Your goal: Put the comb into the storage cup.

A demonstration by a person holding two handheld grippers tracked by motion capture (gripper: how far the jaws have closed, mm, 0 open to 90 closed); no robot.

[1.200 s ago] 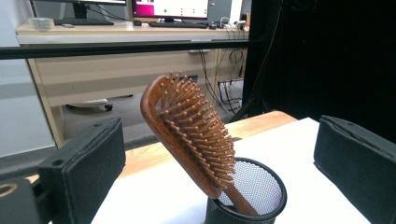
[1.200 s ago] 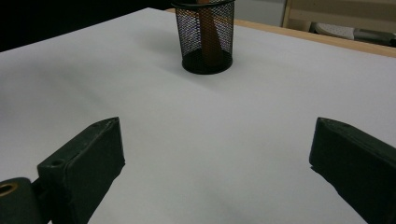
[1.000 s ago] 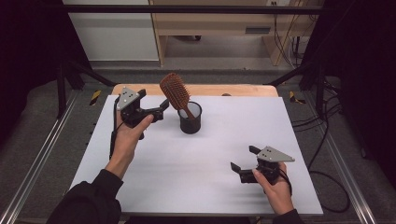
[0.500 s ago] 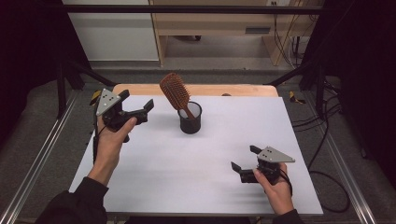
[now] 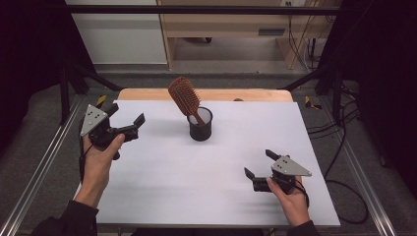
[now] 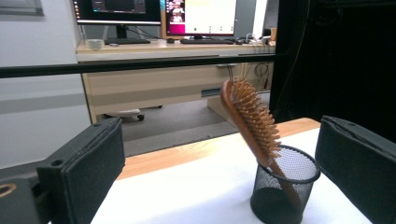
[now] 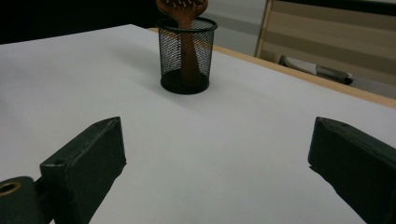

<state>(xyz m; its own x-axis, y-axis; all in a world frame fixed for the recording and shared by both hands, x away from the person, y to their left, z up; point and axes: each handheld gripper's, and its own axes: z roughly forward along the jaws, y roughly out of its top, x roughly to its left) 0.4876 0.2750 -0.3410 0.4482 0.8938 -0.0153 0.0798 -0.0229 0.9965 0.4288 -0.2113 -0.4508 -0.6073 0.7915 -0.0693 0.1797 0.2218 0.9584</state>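
Both claws stand spread and empty. Our left claw [image 5: 129,125] has drawn back to the worktop's [image 5: 162,182] left edge, well apart from the hairbrush [image 5: 185,98], which now leans handle-down in the mesh cup [image 5: 200,129] (released, we judge). Our right claw [image 5: 256,166] waits near the front; placement looks finished.

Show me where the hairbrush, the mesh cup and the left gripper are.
hairbrush [image 5: 184,94], high view, on the bristled head.
mesh cup [image 5: 200,130], high view, on the front wall.
left gripper [image 5: 134,124], high view, midway between its open fingertips.
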